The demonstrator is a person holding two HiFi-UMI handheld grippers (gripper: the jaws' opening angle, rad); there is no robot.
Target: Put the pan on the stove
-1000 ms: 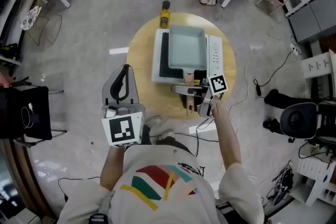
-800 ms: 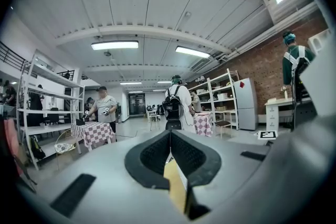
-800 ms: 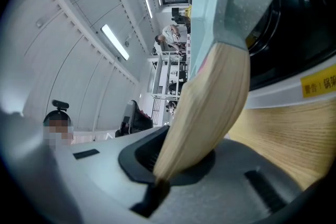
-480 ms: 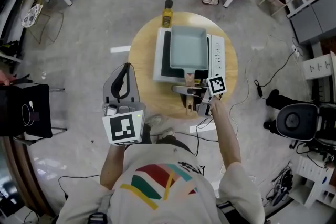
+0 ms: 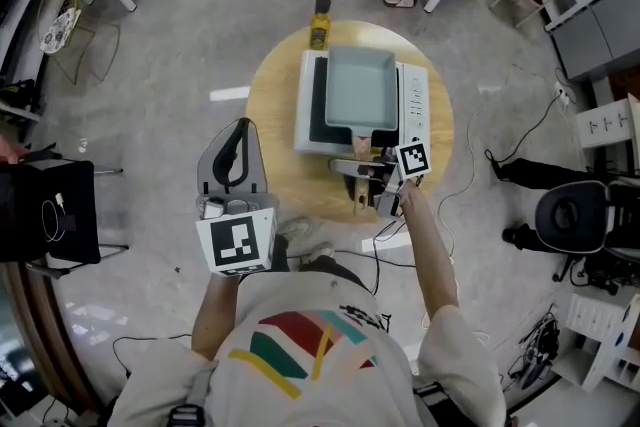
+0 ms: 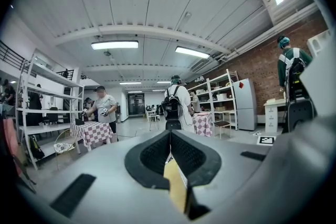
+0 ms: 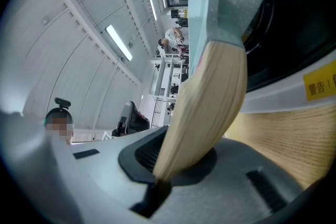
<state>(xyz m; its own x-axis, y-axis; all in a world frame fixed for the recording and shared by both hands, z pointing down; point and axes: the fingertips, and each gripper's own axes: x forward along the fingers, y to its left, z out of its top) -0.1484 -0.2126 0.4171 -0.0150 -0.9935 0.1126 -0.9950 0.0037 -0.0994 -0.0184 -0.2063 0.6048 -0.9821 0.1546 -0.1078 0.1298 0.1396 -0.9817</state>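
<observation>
One pan point(image 5: 358, 87) sits on the stove point(image 5: 412, 100) atop the desk point(image 5: 275, 85). Right tongs point(image 7: 173, 165) clamp its wooden handle point(image 7: 210, 107) at the stove's near edge. Left tongs point(image 6: 169, 136), pressed together, hang well left of the stove.

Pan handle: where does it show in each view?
Head view: pan handle just below centre, beneath the pan.
Left gripper view: not in it.
Right gripper view: centre, the handle rises from between the jaws.
Shared landmark: white stove, lower right in the right gripper view.

The pan point(image 5: 360, 87) sits on the stove point(image 5: 413, 105) on the round table point(image 5: 275, 173), a bottle point(image 5: 319, 27) seemingly standing behind them.
</observation>
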